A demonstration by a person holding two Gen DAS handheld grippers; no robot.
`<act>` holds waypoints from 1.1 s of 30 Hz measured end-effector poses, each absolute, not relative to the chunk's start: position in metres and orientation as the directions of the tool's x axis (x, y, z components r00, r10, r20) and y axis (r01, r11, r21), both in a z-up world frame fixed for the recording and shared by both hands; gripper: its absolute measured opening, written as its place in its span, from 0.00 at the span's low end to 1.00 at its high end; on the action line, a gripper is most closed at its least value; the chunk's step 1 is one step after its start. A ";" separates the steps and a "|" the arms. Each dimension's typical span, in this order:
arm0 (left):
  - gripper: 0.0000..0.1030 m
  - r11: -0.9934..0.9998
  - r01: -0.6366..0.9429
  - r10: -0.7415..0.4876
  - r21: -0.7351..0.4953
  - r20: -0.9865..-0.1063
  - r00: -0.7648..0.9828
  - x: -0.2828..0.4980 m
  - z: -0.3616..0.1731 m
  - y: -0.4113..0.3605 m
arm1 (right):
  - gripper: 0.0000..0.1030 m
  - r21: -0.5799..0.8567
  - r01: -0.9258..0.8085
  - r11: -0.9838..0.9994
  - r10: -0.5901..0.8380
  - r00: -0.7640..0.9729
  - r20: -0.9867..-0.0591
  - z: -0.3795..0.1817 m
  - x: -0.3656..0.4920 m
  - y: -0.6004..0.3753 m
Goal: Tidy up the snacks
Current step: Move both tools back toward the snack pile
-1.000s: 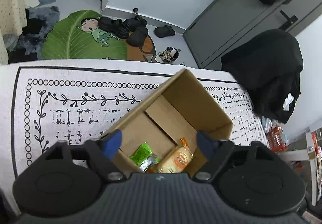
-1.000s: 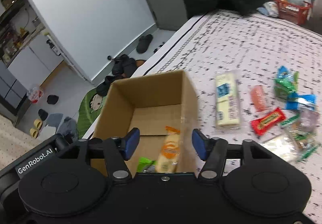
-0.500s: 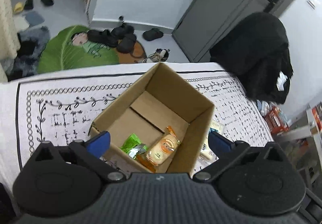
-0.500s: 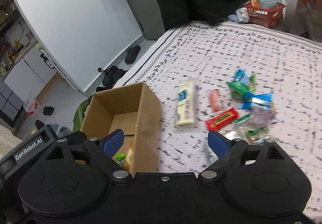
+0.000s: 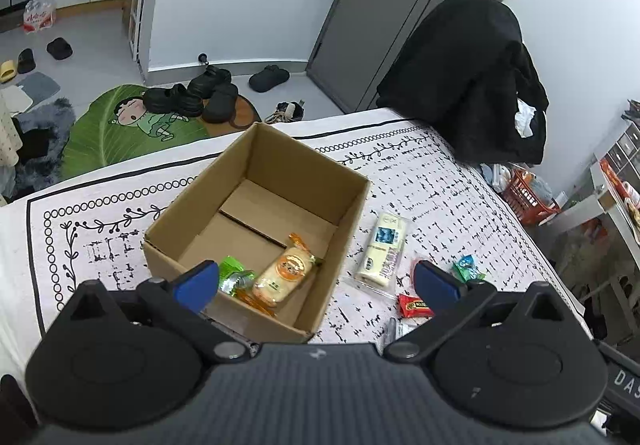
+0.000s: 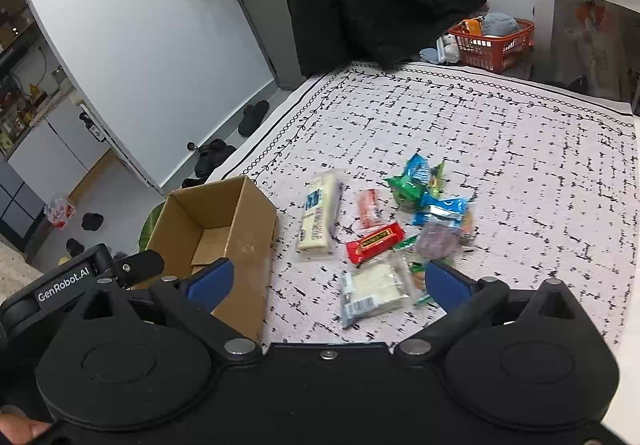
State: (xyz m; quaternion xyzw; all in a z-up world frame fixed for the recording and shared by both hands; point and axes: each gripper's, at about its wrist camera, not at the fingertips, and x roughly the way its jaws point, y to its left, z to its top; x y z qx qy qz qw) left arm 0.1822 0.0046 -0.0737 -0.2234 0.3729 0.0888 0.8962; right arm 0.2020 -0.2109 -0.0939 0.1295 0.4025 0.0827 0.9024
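A: Where is the cracker packet?
B: On the cloth, beside the box, under the wide-open, empty right gripper.
A: Handling?
B: Probably light, crinkly, brittle; pinch its middle.

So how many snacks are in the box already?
3 that I can see in the cardboard box: an orange-labelled bun pack, a green packet, and an orange wrapper at the near wall. More may be hidden there.

A lived-in home: shoes scattered by the door (upper middle), a leaf-shaped floor mat, a laundry basket.
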 end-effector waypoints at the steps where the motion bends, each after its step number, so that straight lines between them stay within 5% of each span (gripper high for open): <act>1: 1.00 0.888 -0.321 -0.007 -0.329 -0.708 0.706 0.181 -0.073 0.002 | 1.00 0.300 -0.048 0.953 0.255 0.662 -0.705 -0.093 0.200 -0.214; 19: 1.00 0.936 -0.206 -0.068 -0.284 -0.725 0.686 0.183 -0.085 -0.054 | 0.99 0.353 0.031 0.935 0.247 0.656 -0.713 -0.125 0.190 -0.272; 27: 0.98 0.935 -0.192 -0.097 -0.299 -0.735 0.671 0.194 -0.105 -0.074 | 0.79 0.440 0.072 0.895 0.290 0.657 -0.696 -0.153 0.203 -0.295; 33: 0.97 0.937 -0.190 -0.106 -0.294 -0.755 0.647 0.209 -0.127 -0.089 | 0.74 0.493 0.098 0.865 0.318 0.653 -0.687 -0.174 0.216 -0.305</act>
